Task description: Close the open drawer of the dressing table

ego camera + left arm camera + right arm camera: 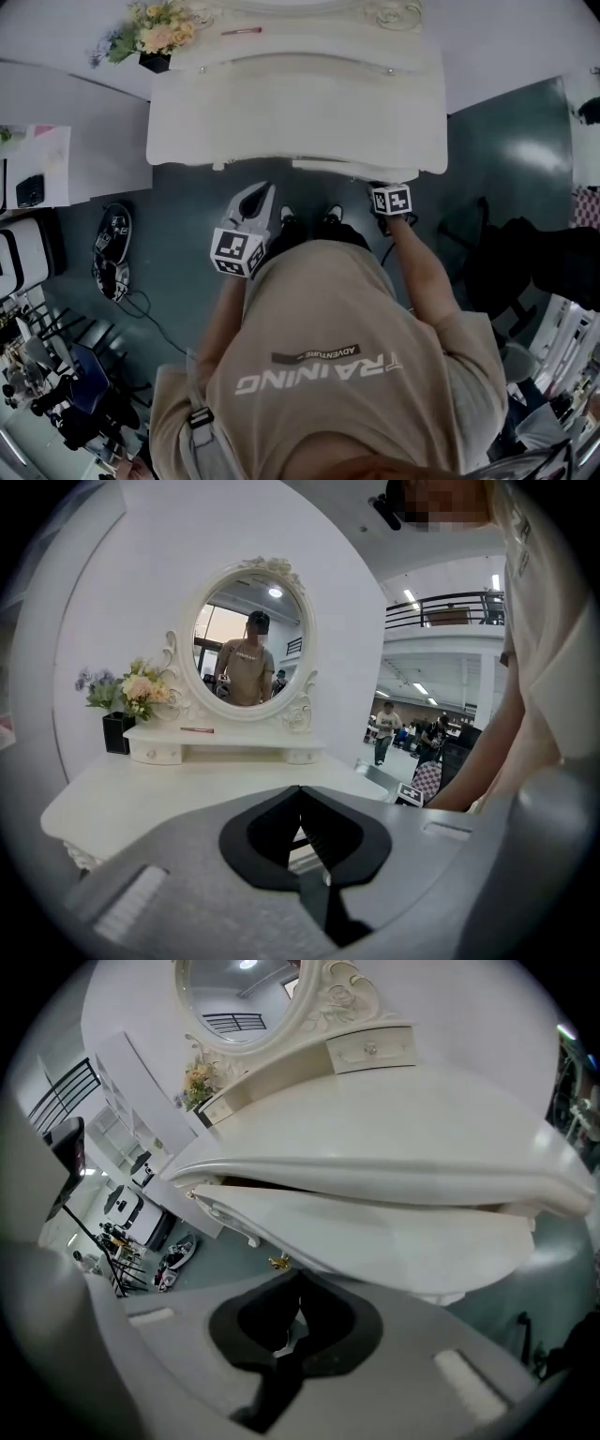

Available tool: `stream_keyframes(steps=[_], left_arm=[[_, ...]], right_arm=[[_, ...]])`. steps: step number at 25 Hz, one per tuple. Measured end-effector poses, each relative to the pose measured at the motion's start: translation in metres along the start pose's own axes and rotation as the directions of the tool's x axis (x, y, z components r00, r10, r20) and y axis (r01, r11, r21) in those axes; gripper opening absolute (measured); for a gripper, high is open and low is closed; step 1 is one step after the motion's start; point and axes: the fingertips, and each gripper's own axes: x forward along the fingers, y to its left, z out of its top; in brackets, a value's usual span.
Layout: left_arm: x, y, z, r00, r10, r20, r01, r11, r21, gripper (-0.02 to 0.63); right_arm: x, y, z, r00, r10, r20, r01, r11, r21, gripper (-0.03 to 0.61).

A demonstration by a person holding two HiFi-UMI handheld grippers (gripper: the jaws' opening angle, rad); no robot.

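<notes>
- The white dressing table (pixel 300 103) stands at 12 o'clock in the head view, with the person facing it.
- The open drawer (pixel 375 1232) sticks out a little from under the tabletop. In the head view its front edge (pixel 349 167) shows as a thin lip at the table's 6 o'clock side.
- In the right gripper view a small gold knob (pixel 278 1261) sits on the drawer front, just at 11 o'clock of the jaw tips.
- The right gripper (pixel 298 1279) has its jaws pressed together with nothing between them. It is held close under the drawer front, and whether it touches cannot be told.
- The left gripper (pixel 300 794) also has its jaws together and empty. It is raised above the tabletop and faces the oval mirror (pixel 251 639).
- In the head view the left gripper (pixel 262 192) hangs at 7 o'clock of the drawer lip, and the right gripper (pixel 389 192) at 4 o'clock.
- A flower vase (pixel 155 28) stands at the table's 11 o'clock corner.
</notes>
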Motion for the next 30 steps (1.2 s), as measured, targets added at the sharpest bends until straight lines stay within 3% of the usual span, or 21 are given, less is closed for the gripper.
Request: stream_keyframes(steps=[12,30], left_arm=[[0.009,-0.003,0.006,0.999,0.047,0.001,-0.047,0.999,-0.003,0.008],[0.034,-0.019,0.021,1.000,0.028,0.003,-0.028,1.000,0.014,0.007]], right_arm=[[0.005,-0.012,0.020,1.000,0.015,0.027,-0.014,1.000,-0.019,0.005],[0.007,-0.022,0.046,0.994,0.018,0.112,-0.019,1.000,0.004,0.005]])
